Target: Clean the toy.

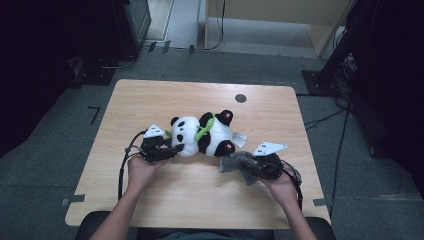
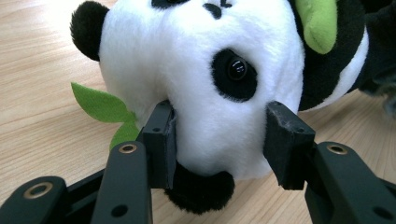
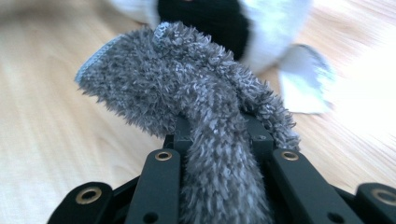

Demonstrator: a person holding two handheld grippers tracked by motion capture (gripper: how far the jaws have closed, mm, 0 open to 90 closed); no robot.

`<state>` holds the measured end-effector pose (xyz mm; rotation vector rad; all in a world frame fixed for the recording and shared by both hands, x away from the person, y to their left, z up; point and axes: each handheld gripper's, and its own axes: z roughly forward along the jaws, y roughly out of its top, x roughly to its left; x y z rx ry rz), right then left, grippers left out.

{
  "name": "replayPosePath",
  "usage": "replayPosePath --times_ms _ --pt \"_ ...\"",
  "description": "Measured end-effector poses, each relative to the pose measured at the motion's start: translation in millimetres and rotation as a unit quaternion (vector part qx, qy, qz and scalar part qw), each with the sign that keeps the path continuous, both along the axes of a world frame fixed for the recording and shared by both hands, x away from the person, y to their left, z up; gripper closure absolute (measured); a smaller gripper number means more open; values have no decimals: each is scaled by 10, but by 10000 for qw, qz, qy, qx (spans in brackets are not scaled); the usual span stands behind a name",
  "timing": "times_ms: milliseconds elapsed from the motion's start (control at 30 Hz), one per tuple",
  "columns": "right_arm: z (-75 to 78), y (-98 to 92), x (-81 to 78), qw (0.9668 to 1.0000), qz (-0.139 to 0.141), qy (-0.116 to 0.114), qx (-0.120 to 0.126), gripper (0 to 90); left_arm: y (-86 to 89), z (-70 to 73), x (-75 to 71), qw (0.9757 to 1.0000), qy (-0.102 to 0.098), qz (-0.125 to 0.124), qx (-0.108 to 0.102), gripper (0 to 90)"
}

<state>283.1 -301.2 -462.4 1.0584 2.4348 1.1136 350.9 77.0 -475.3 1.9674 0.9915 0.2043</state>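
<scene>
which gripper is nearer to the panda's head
Left. The left gripper has its fingers clamped on the panda's head. The right gripper, holding a grey fuzzy cloth, is by the panda's feet.

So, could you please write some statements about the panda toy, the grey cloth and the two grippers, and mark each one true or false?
1. The left gripper has its jaws pressed on the head of the panda toy. True.
2. The right gripper holds a fluffy grey cloth. True.
3. The panda toy stands upright on the table. False: it lies on the wooden top.
4. The panda wears a red scarf. False: the band at its neck is green.
5. A green leaf sticks out beside the panda's head. True.
6. The grey cloth lies spread flat on the table, untouched. False: it is bunched between the right gripper's jaws.
</scene>
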Motion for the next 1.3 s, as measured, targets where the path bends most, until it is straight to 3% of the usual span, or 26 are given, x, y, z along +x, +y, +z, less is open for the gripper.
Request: replayPosePath --times_ms 167,467,800,967,1033,1167,1300 --pt "-15 -168 151 9986 -368 151 351 734 0 -2 1 10000 -5 0 0 503" --pt "22 -176 427 9983 -509 -87 260 734 0 -4 3 10000 -9 8 -5 502" --pt "-36 -218 658 9958 -850 -111 330 734 -1 -6 8 10000 -16 67 -49 491" --pt "-73 -293 746 9923 -1142 -258 393 732 -3 -6 8 10000 -40 75 -37 484" --pt "-82 -316 797 9919 -1206 -174 364 732 -4 -4 5 10000 -43 74 -24 481" --pt "-84 -362 906 9889 -1400 -359 351 732 -3 -5 2 10000 -51 72 -26 476" --pt "-130 -421 1027 9865 -1574 -345 305 733 -6 -8 9 9999 -67 99 -42 468"
